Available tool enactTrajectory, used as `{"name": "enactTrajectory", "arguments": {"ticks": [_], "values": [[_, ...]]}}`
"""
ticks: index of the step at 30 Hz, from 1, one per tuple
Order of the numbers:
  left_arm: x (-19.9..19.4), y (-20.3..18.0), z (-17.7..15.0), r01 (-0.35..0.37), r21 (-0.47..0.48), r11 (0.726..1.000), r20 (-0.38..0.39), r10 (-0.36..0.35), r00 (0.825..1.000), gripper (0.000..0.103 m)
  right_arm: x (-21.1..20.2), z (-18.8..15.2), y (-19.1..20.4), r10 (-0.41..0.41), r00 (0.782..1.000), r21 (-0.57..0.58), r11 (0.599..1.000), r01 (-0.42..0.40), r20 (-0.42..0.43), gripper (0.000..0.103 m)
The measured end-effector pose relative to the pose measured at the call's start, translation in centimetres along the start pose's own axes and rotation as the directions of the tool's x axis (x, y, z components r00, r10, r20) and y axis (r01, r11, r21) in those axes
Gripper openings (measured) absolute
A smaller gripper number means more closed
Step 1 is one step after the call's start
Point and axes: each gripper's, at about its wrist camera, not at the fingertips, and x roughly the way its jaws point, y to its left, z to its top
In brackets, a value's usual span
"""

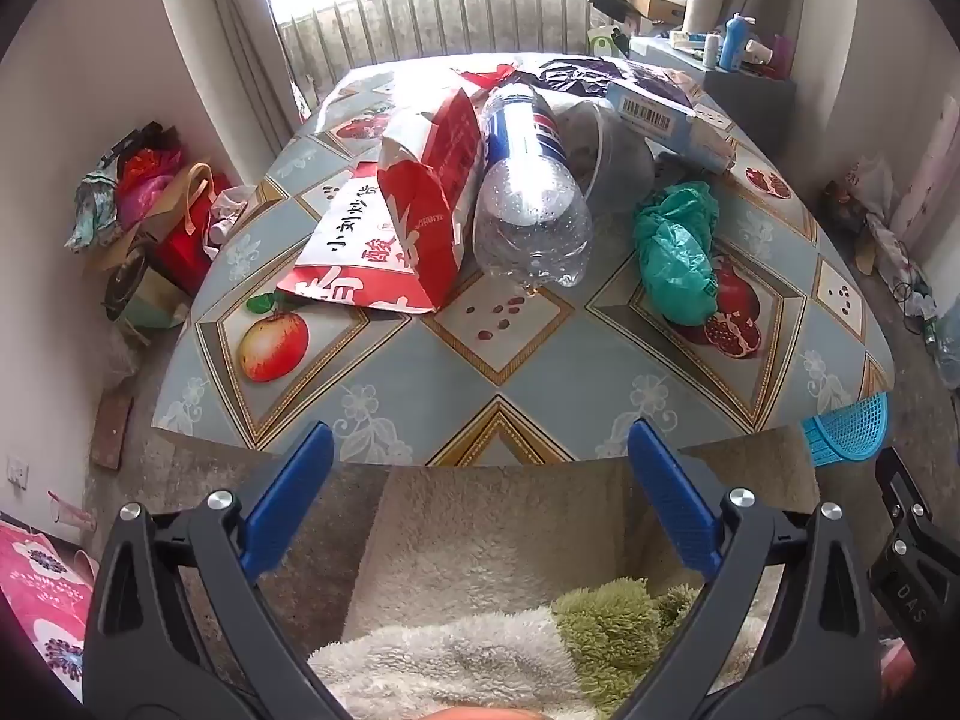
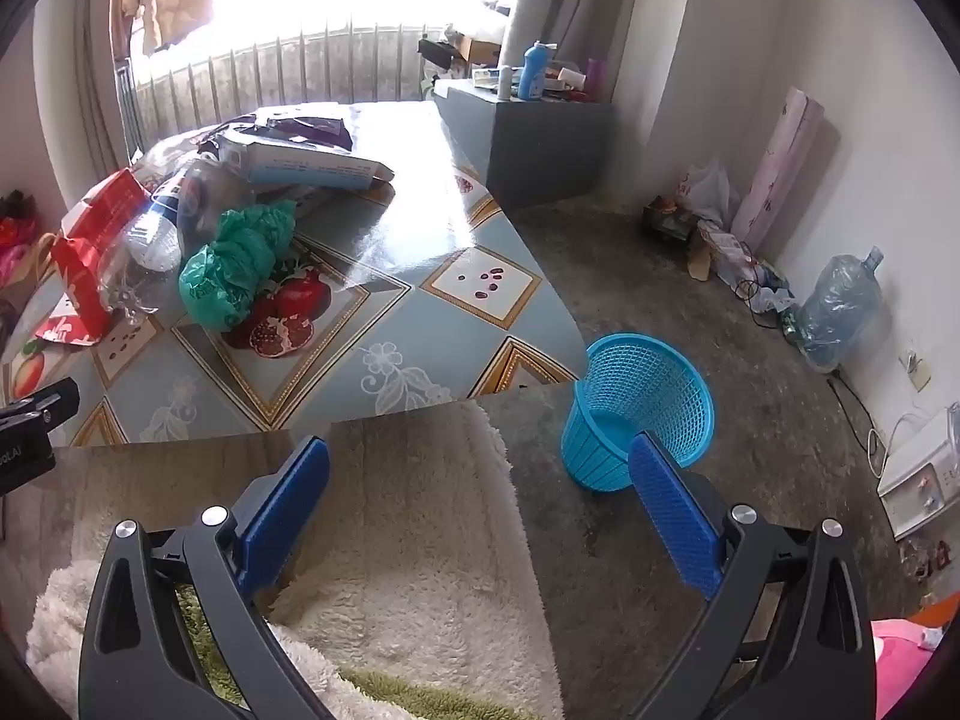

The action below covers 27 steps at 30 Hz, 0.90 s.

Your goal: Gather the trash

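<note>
Trash lies on the fruit-patterned table [image 1: 498, 354]: a red and white paper bag [image 1: 408, 210], a clear plastic bottle [image 1: 528, 192] on its side, a crumpled green plastic bag [image 1: 678, 252], a blue-white carton [image 1: 672, 114] and dark wrappers behind. In the right wrist view the green bag [image 2: 240, 264], bottle [image 2: 150, 240] and red bag [image 2: 90, 258] lie far left. A blue mesh bin [image 2: 642, 408] stands on the floor by the table's corner. My left gripper [image 1: 480, 450] hangs open over the table's near edge, empty. My right gripper [image 2: 480, 468] is open and empty, near the bin.
The bin's rim [image 1: 846, 429] shows at the right in the left wrist view. Fluffy white and green fabric [image 1: 510, 630] lies below both grippers. Bags [image 1: 150, 216] pile by the left wall. A grey cabinet [image 2: 540, 144] and a big water jug [image 2: 840, 306] stand right.
</note>
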Motion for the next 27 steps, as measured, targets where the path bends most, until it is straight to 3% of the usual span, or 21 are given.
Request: {"name": "enactTrajectory", "arguments": {"ticks": [27], "values": [[-0.38, -0.03, 0.1, -0.005, 0.013, 1.0, 0.01, 0.004, 1.0, 0.094, -0.8, 0.26, -0.64, -0.006, 1.0, 0.002, 1.0, 0.006, 0.015, 0.097]]}}
